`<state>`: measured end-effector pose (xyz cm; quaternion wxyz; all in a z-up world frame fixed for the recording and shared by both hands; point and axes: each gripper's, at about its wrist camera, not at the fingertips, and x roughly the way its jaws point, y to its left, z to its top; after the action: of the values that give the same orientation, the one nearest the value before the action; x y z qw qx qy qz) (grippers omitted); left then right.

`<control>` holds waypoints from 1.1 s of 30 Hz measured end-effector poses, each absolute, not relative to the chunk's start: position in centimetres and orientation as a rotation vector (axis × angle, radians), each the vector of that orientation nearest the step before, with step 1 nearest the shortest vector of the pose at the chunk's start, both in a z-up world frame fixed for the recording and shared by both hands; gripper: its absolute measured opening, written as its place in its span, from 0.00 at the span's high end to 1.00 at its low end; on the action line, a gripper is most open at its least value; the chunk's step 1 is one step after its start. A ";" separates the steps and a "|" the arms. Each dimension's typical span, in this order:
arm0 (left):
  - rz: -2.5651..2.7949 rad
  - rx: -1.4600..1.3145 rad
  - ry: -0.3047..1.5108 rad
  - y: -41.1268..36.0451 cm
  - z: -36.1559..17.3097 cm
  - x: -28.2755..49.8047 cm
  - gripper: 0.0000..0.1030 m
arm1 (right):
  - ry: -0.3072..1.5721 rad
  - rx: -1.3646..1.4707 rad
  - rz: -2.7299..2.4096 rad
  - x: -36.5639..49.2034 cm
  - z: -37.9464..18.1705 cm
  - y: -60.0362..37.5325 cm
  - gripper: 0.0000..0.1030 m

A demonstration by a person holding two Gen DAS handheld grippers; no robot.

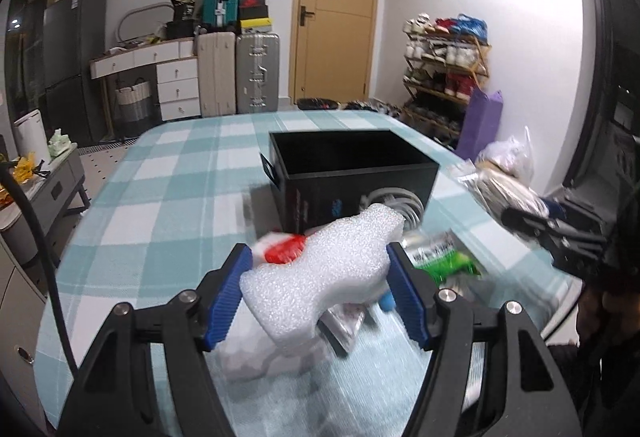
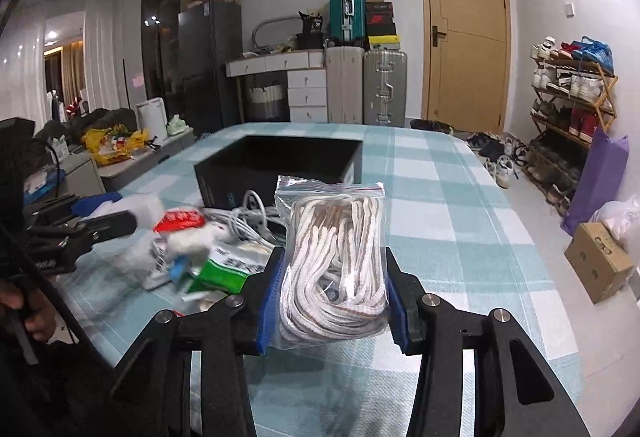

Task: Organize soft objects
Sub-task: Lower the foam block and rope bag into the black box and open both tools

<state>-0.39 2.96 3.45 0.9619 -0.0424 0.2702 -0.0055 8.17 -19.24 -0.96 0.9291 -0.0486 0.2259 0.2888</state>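
Note:
My left gripper (image 1: 318,269) is shut on a white foam piece (image 1: 320,269) and holds it above the table, in front of an open black box (image 1: 352,173). My right gripper (image 2: 334,277) is shut on a clear zip bag of white and brown rope (image 2: 334,257), held above the table to the right of the clutter. The black box (image 2: 276,165) stands just behind it. The right gripper shows at the right edge of the left wrist view (image 1: 560,233). The left gripper shows at the left edge of the right wrist view (image 2: 92,225).
A pile lies on the checked tablecloth (image 1: 168,181) before the box: white cable (image 2: 248,217), a red packet (image 2: 178,219), a green packet (image 2: 222,273), and plastic-wrapped items. Suitcases, drawers, a door and a shoe rack (image 2: 572,105) stand beyond the table.

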 end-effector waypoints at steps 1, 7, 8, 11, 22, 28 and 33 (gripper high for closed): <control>-0.004 -0.090 0.542 3.2 3.7 -0.2 0.35 | 0.456 -0.092 0.601 8.0 -0.5 -19.2 0.56; 0.014 -0.110 0.516 4.0 4.9 0.7 0.34 | 0.435 -0.063 0.642 7.8 1.5 -18.7 0.56; 0.014 -0.115 0.511 4.3 5.2 0.9 0.34 | 0.435 -0.060 0.646 7.9 1.9 -18.6 0.56; 0.025 -0.116 0.498 4.6 5.8 1.4 0.34 | 0.433 -0.057 0.655 8.1 2.6 -18.2 0.56; 0.043 -0.115 0.473 5.3 7.7 3.6 0.34 | 0.451 -0.066 0.673 10.4 4.9 -17.1 0.56; 0.039 -0.107 0.476 5.1 8.0 5.2 0.34 | 0.460 -0.055 0.668 12.1 5.7 -16.9 0.56; 0.035 -0.098 0.489 4.8 8.0 6.9 0.34 | 0.472 -0.068 0.679 13.1 6.0 -15.7 0.56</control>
<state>6.95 4.77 7.97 0.9690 -0.0486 0.2418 0.0171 13.14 -15.68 5.98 0.9153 -0.0328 0.2292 0.3297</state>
